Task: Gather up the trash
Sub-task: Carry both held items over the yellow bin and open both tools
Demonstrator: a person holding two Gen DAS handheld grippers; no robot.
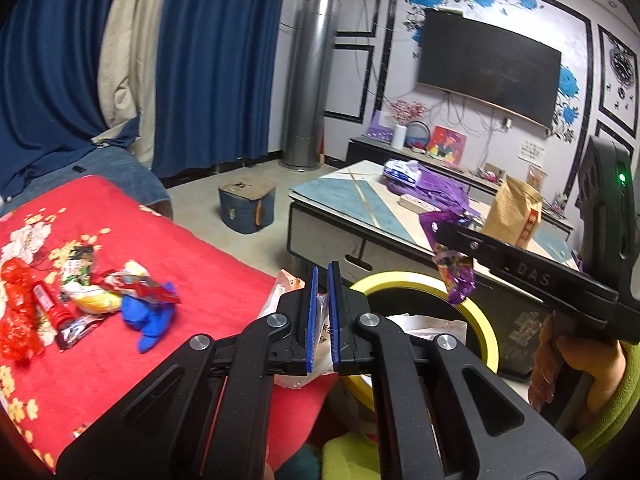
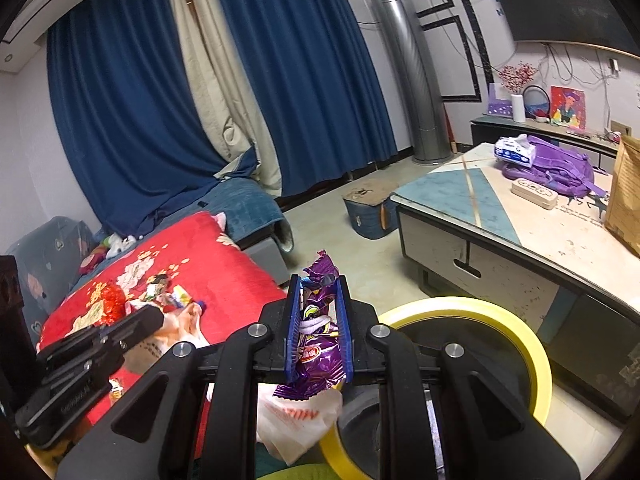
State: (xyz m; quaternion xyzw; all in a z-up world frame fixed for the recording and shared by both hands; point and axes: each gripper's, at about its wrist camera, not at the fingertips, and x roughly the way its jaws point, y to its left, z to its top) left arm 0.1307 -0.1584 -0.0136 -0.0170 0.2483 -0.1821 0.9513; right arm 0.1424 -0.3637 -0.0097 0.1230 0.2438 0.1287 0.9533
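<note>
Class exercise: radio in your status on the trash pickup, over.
Left hand-held gripper shut on plastic bag. Right hand-held gripper shut on purple wrapper, above yellow-rimmed bin. Nothing blocking.

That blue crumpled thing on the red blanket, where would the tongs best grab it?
Probably the raised bunched top of the blue crumpled piece, coming from above on its open right side. It lies at the pile's edge, with only bare red blanket there; other wrappers crowd its left.

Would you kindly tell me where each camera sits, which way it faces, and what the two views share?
Left wrist: on the left gripper, shut on a plastic bag, facing the yellow-rimmed bin; the right gripper and a hand show.
Right wrist: on the right gripper, shut on a purple wrapper, facing the bin; the left gripper shows.
Shared: bin, red blanket, coffee table.
</note>
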